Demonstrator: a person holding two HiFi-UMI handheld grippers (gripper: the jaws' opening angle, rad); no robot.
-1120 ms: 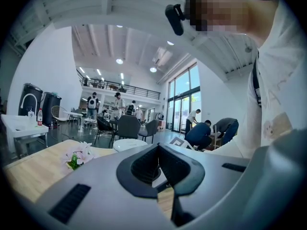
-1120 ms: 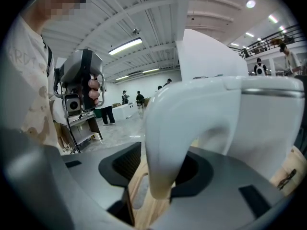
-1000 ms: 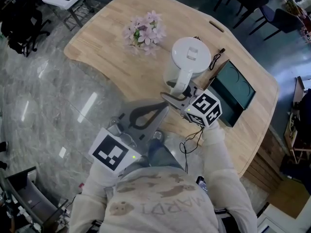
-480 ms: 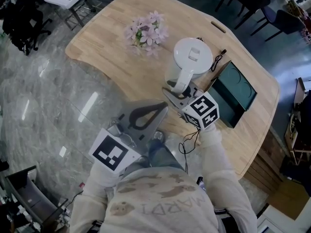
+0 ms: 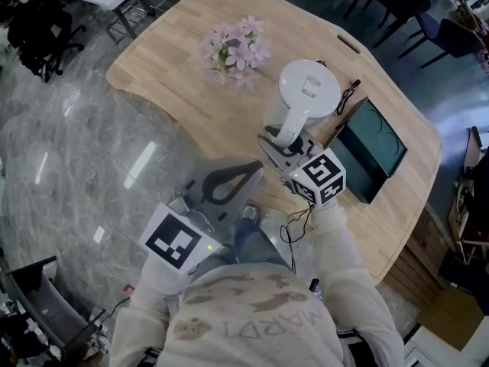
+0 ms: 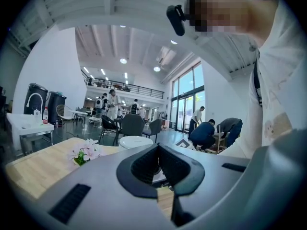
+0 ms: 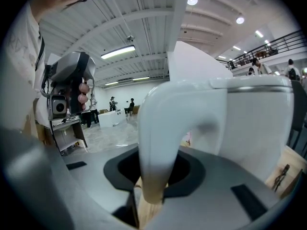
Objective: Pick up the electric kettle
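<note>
A white electric kettle stands upright on the wooden table, its handle turned toward me. My right gripper reaches in level from the table's near edge. Its jaws have just been closing, and the pads now press on both sides of the handle, low down. The kettle's body fills the right gripper view. My left gripper hovers off the table's near edge, left of the kettle, shut and holding nothing. The left gripper sees the kettle's lid just beyond its tips.
Pink flowers lie on the table behind and left of the kettle. A dark green box sits to its right, with a black cable between them. Marble floor lies left of the table edge.
The right gripper's jaws have drawn together onto the kettle's handle. The kettle stands where it was, and the left gripper has kept still.
</note>
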